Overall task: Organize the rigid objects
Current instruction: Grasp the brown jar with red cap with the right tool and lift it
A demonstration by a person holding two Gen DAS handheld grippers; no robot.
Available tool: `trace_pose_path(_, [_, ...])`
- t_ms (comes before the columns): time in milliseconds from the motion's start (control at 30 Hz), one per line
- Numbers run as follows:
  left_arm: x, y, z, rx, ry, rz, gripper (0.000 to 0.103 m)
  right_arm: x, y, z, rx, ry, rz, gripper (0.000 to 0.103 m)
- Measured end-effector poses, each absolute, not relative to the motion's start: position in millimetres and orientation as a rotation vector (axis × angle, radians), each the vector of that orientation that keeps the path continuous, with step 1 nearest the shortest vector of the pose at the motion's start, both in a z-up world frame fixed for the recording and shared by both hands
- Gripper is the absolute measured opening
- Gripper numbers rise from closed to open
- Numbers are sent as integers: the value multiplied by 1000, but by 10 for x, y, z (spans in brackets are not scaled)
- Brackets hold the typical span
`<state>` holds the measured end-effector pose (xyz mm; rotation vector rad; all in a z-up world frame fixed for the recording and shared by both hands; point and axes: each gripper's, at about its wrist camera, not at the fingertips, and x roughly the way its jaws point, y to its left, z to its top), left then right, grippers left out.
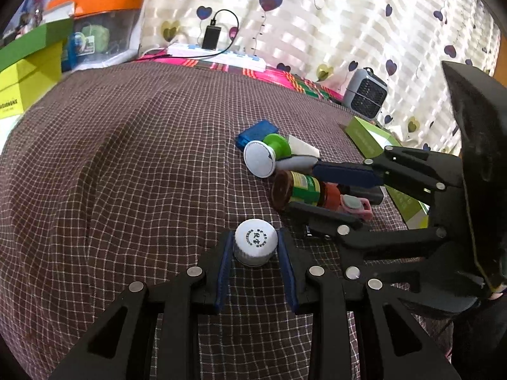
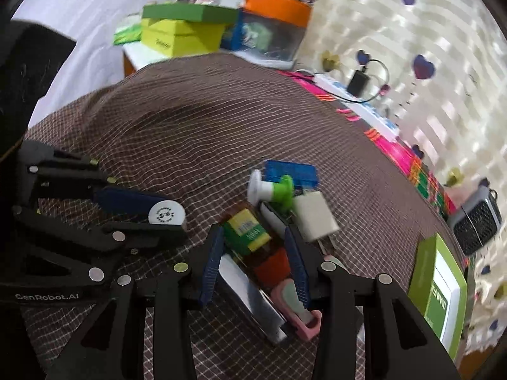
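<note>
My left gripper (image 1: 256,246) stands around a white capped bottle (image 1: 255,242) that sits upright on the brown checked cloth (image 1: 126,158); the pads touch or nearly touch its sides. It also shows in the right wrist view (image 2: 167,213). My right gripper (image 2: 255,255) is open around a lying amber bottle (image 2: 253,240) with a green-yellow label and red cap. In the left wrist view this bottle (image 1: 298,190) lies in a pile with a green-and-white spool (image 1: 266,155), a blue case (image 1: 256,131) and a pink item (image 1: 356,206).
A green box (image 2: 439,288) lies to the right, a small grey heater (image 1: 366,93) beyond it. Yellow-green boxes (image 2: 183,30) and an orange-lidded bin (image 1: 104,15) stand at the far left. A power strip with charger (image 1: 210,47) lies along the curtain.
</note>
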<state>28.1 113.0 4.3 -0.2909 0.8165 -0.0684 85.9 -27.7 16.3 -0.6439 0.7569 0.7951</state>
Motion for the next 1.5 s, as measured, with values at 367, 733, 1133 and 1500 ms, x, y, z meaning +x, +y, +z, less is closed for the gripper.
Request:
trace_pose_path(367, [251, 1182, 33, -308, 811, -79, 28, 1123, -262, 71, -537, 917, 787, 39])
trace_pose_path(733, [210, 1172, 105, -306, 778, -84, 28, 981, -418, 232, -371, 865, 773, 37])
trace_pose_path(1133, [253, 915, 257, -269, 748, -128, 28, 832, -774, 384, -236, 818, 733, 37])
trace_pose_path(1500, [321, 608, 380, -218, 728, -179, 28, 750, -1190, 485, -134, 780, 675, 37])
